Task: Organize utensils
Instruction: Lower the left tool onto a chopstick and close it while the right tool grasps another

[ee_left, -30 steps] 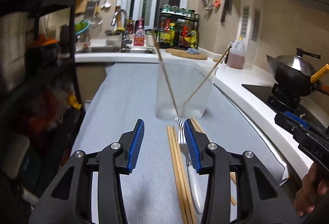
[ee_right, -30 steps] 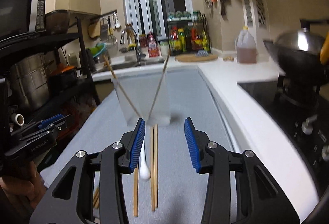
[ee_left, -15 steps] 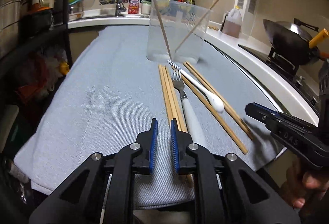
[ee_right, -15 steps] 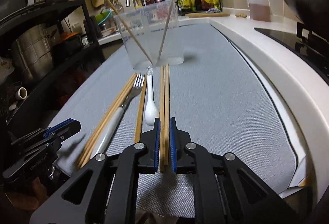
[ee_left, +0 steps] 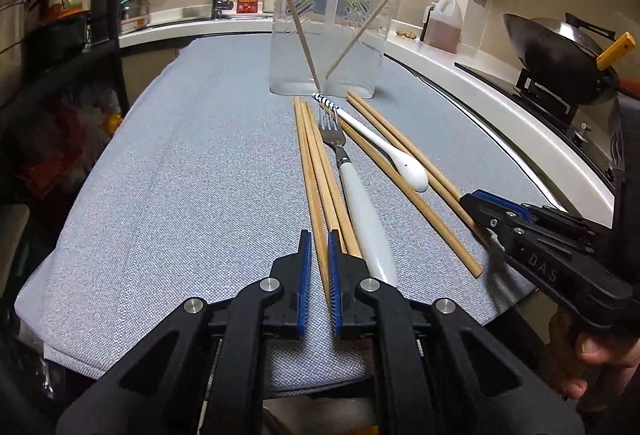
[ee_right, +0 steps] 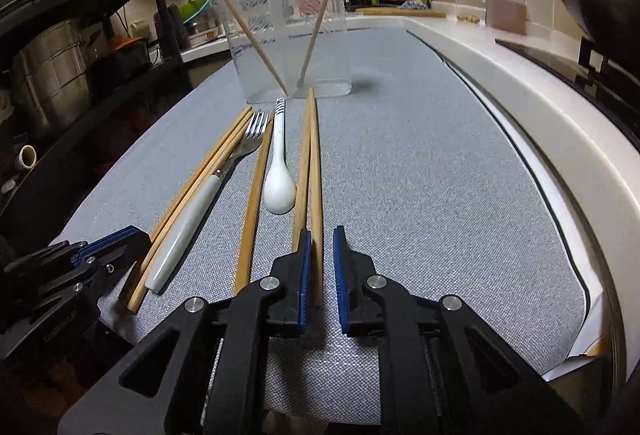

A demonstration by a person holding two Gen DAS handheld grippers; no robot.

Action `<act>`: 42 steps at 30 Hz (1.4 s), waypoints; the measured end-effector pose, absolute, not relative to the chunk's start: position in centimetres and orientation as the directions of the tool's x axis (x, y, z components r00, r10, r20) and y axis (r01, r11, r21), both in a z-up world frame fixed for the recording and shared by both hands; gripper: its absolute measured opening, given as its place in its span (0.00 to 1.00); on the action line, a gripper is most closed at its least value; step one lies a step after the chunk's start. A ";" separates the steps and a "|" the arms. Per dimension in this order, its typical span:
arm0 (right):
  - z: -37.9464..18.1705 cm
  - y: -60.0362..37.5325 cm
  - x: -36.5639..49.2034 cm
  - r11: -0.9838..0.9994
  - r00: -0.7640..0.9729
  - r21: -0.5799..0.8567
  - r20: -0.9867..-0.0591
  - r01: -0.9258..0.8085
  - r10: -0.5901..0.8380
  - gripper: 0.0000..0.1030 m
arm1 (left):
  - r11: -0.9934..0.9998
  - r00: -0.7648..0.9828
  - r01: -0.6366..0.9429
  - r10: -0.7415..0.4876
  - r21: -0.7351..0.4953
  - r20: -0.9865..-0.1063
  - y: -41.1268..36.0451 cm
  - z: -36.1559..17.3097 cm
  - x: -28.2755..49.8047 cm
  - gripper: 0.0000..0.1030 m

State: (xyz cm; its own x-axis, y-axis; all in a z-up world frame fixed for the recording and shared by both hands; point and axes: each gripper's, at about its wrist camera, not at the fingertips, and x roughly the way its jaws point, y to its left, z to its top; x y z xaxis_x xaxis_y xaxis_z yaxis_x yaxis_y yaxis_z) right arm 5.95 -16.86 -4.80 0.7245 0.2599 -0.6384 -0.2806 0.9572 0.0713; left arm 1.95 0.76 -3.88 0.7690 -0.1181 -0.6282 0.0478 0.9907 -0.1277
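Two wooden chopsticks (ee_left: 304, 31) are already standing in the clear plastic cup (ee_left: 334, 35) while both grippers' fingers are pinching further bamboo chopsticks (ee_left: 316, 195) lying on the grey-clothed worktop (ee_left: 180, 175)

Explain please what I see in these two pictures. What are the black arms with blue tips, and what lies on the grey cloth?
There is no robot here. A person holds a two-finger tool in each hand, and each tool carries a wide-angle camera looking along its fingers. One picture comes from the left gripper, the other from the right gripper. On the grey cloth lie loose chopsticks, a fork with a white handle and a white spoon. Behind them stands a clear container with two chopsticks inside. Each gripper's jaws are nearly closed around one of the loose chopsticks; whether they pinch it yet, I cannot tell.
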 end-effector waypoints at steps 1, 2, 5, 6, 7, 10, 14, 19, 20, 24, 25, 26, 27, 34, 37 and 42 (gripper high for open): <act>-4.8 -16.9 6.0 0.957 0.724 0.069 -0.639 -0.281 0.258 0.13 | 0.990 0.768 0.050 -0.123 -0.134 -0.628 0.8 -3.9 2.0 0.08; -4.7 -16.9 6.0 0.957 0.723 0.072 -0.640 -0.280 0.260 0.12 | 0.989 0.766 0.054 -0.130 -0.140 -0.629 0.8 -4.0 2.0 0.08; -4.7 -17.0 6.0 0.960 0.727 0.064 -0.639 -0.274 0.250 0.09 | 0.992 0.764 0.058 -0.119 -0.116 -0.634 0.3 -4.1 2.1 0.08; -4.7 -17.0 6.0 0.960 0.728 0.062 -0.639 -0.272 0.248 0.08 | 0.993 0.765 0.058 -0.112 -0.105 -0.635 0.2 -4.1 2.1 0.08; -4.8 -17.1 6.0 0.962 0.730 0.061 -0.638 -0.267 0.243 0.06 | 0.994 0.766 0.059 -0.105 -0.092 -0.634 0.1 -4.1 2.1 0.08; -4.8 -17.5 6.0 0.967 0.734 0.071 -0.638 -0.244 0.232 0.05 | 0.996 0.771 0.043 -0.083 -0.078 -0.632 0.3 -4.1 2.2 0.07; -4.7 -18.2 6.0 0.979 0.749 0.067 -0.635 -0.193 0.191 0.06 | 0.996 0.777 -0.021 -0.036 -0.084 -0.628 1.7 -4.0 2.7 0.06; -4.7 -19.1 6.3 0.984 0.754 0.090 -0.633 -0.152 0.174 0.06 | 0.996 0.794 -0.040 -0.014 -0.075 -0.607 2.5 -3.9 3.4 0.06; -4.7 -19.1 6.3 0.984 0.755 0.086 -0.632 -0.154 0.173 0.06 | 0.996 0.792 -0.038 -0.019 -0.080 -0.610 2.5 -4.0 3.4 0.06; -4.7 -18.9 6.2 0.984 0.757 0.076 -0.631 -0.159 0.171 0.07 | 0.997 0.793 -0.045 -0.008 -0.070 -0.610 2.3 -4.1 3.1 0.07; -4.7 -18.9 6.2 0.984 0.757 0.074 -0.630 -0.161 0.171 0.07 | 0.997 0.792 -0.044 -0.005 -0.066 -0.610 2.2 -4.1 2.9 0.07; -4.8 -18.9 6.2 0.984 0.758 0.070 -0.630 -0.163 0.170 0.07 | 0.997 0.792 -0.043 -0.001 -0.058 -0.611 2.2 -4.1 2.8 0.07; -4.8 -18.9 6.2 0.984 0.758 0.067 -0.629 -0.164 0.169 0.07 | 0.998 0.791 -0.042 0.000 -0.053 -0.612 2.2 -4.0 2.8 0.07; -4.8 -18.7 6.4 0.983 0.761 0.053 -0.626 -0.174 0.168 0.07 | 0.998 0.792 -0.038 -0.001 -0.051 -0.610 2.0 -4.1 2.4 0.07; -4.8 -18.7 6.4 0.983 0.763 0.046 -0.624 -0.176 0.166 0.07 | 0.998 0.794 -0.040 -0.002 -0.055 -0.608 2.0 -4.1 2.4 0.07; -4.8 -18.7 6.3 0.984 0.767 0.036 -0.621 -0.177 0.161 0.07 | 0.997 0.794 -0.041 -0.003 -0.059 -0.608 2.0 -4.1 2.4 0.07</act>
State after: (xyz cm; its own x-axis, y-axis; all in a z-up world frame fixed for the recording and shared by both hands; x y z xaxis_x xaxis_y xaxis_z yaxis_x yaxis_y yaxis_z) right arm 6.30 -18.67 -4.83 0.7674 0.1605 -0.6207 -0.1767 0.9836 0.0359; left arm 2.41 2.05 -4.08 0.7943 -0.0027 -0.6076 -0.0414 0.9974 -0.0585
